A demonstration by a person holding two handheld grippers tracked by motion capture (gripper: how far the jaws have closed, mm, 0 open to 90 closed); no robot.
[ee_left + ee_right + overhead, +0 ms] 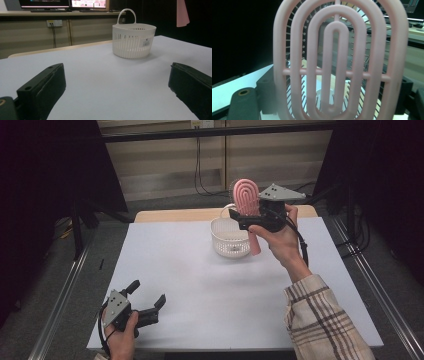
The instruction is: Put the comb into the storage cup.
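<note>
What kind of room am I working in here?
Probably a lab or office workroom set up for recording. The table has a plain white cover and metal frame rails beside it, monitors sit on a counter behind it, and cables run from a wall socket.

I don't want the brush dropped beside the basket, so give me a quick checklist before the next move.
1. Right gripper shut on the pink hairbrush: ok.
2. Brush held upright, handle down: ok.
3. Brush directly over the white basket: cannot tell; it seems at the basket's right rim.
4. Basket upright on the table: ok.
5. Basket has room inside: ok, as far as the high view shows.
6. Left gripper open, resting well away from the basket: ok.
</note>
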